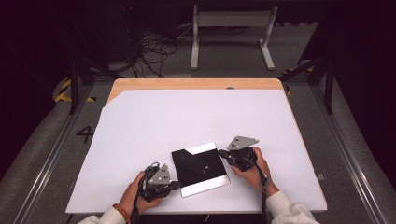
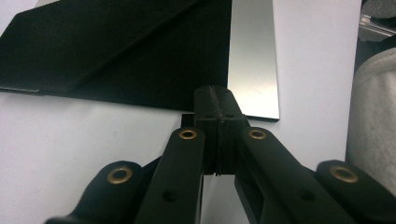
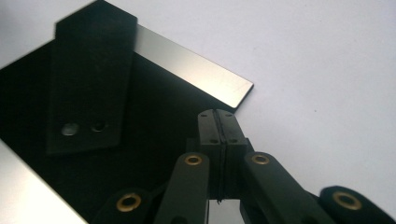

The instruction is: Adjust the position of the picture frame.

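Note:
A flat silver plate [image 1: 206,187] lies on the white sheet near the front, mostly covered by a black square sheet [image 1: 198,164]. A black strip [image 3: 88,84] with two small dots rests on the black sheet [image 3: 154,121]. My left gripper [image 1: 179,185] is shut at the plate's front left edge, its tips [image 2: 217,98] over the border of the black sheet [image 2: 140,56] and the silver plate [image 2: 252,60]. My right gripper [image 1: 222,154] is shut at the plate's right corner, its tips [image 3: 217,114] over the black sheet just inside the silver plate [image 3: 196,65]. Nothing shows between either pair of jaws.
The white sheet [image 1: 187,116] covers most of a wooden table [image 1: 196,84]. Beyond the table stand a grey metal frame [image 1: 231,21] and floor cables [image 1: 154,46]. A grey sleeve [image 2: 373,121] is at the right of the left gripper view.

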`<state>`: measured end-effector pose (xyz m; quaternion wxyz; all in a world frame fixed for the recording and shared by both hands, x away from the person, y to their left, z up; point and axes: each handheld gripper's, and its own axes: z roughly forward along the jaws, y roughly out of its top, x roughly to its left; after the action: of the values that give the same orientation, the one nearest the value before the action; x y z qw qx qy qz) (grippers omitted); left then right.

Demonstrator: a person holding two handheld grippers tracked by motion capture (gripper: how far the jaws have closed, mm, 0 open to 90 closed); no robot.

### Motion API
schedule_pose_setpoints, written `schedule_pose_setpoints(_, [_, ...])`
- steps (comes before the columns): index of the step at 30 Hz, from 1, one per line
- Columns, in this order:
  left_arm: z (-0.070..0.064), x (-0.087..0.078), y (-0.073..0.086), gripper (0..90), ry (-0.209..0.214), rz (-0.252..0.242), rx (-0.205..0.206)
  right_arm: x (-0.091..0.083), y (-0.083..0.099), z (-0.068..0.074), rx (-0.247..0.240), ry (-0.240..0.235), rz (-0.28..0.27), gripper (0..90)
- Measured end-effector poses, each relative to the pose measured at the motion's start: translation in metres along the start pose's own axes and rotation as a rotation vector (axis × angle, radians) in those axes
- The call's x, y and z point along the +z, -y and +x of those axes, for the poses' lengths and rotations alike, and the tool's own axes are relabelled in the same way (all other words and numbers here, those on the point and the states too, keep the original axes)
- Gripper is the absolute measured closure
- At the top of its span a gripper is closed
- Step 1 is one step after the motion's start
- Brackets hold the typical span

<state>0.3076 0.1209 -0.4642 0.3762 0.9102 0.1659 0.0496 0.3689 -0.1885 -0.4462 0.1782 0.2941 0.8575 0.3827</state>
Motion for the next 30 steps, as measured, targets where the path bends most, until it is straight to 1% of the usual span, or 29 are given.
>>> schedule_pose_setpoints(1, [0.001, 0.000, -0.001, 90.0, 0.002, 0.001, 0.007, -0.002, 0.000, 0.001, -0.001, -0.005, -0.003, 90.0])
schedule_pose_setpoints(4, [0.001, 0.001, -0.001, 90.0, 0.010, -0.005, -0.004, -0.009, 0.002, 0.006, -0.009, -0.017, 0.000, 90.0])
schedule_pose_setpoints(7, [0.003, 0.001, -0.001, 90.0, 0.023, -0.018, -0.009, -0.020, 0.006, 0.013, -0.017, -0.027, -0.001, 90.0])
schedule_pose_setpoints(9, [0.005, -0.002, -0.003, 90.0, 0.015, -0.028, -0.007, -0.029, 0.010, 0.017, -0.014, -0.037, -0.008, 90.0])
schedule_pose_setpoints(11, [0.010, -0.007, -0.005, 90.0, 0.006, -0.049, -0.015, -0.036, 0.016, 0.023, -0.019, -0.048, -0.004, 90.0])
schedule_pose_setpoints(13, [0.019, -0.013, -0.005, 90.0, -0.024, -0.051, -0.019, -0.041, 0.024, 0.030, -0.019, -0.057, 0.005, 90.0])
schedule_pose_setpoints(14, [0.023, -0.015, -0.004, 90.0, -0.030, -0.061, -0.035, -0.043, 0.028, 0.034, -0.023, -0.063, 0.011, 90.0])
schedule_pose_setpoints(15, [0.029, -0.017, -0.003, 90.0, -0.039, -0.068, -0.054, -0.044, 0.031, 0.036, -0.024, -0.067, 0.016, 90.0])
schedule_pose_setpoints(16, [0.033, -0.019, -0.003, 90.0, -0.049, -0.070, -0.053, -0.046, 0.034, 0.039, -0.023, -0.071, 0.016, 90.0])
schedule_pose_setpoints(17, [0.039, -0.020, -0.003, 90.0, -0.063, -0.076, -0.064, -0.047, 0.035, 0.041, -0.023, -0.072, 0.017, 90.0])
schedule_pose_setpoints(18, [0.043, -0.022, -0.003, 90.0, -0.068, -0.081, -0.077, -0.048, 0.037, 0.044, -0.032, -0.075, 0.017, 90.0])
schedule_pose_setpoints(20, [0.054, -0.024, -0.004, 90.0, -0.101, -0.075, -0.078, -0.052, 0.037, 0.047, -0.027, -0.081, 0.010, 90.0])
schedule_pose_setpoints(21, [0.059, -0.025, -0.004, 90.0, -0.102, -0.083, -0.098, -0.052, 0.038, 0.049, -0.027, -0.084, 0.010, 90.0])
schedule_pose_setpoints(22, [0.059, -0.025, -0.004, 90.0, -0.102, -0.083, -0.098, -0.052, 0.038, 0.049, -0.027, -0.084, 0.010, 90.0])
schedule_pose_setpoints(24, [0.071, -0.023, -0.005, 90.0, -0.122, -0.076, -0.113, -0.050, 0.040, 0.053, -0.040, -0.083, 0.023, 90.0])
schedule_pose_setpoints(25, [0.077, -0.021, -0.006, 90.0, -0.125, -0.077, -0.127, -0.049, 0.041, 0.054, -0.039, -0.085, 0.028, 90.0])
schedule_pose_setpoints(27, [0.084, -0.017, -0.009, 90.0, -0.134, -0.070, -0.128, -0.047, 0.043, 0.056, -0.044, -0.086, 0.046, 90.0])
schedule_pose_setpoints(29, [0.091, -0.013, -0.012, 90.0, -0.131, -0.082, -0.149, -0.047, 0.044, 0.056, -0.048, -0.086, 0.050, 90.0])
schedule_pose_setpoints(30, [0.093, -0.010, -0.014, 90.0, -0.135, -0.078, -0.141, -0.047, 0.044, 0.056, -0.048, -0.085, 0.050, 90.0])
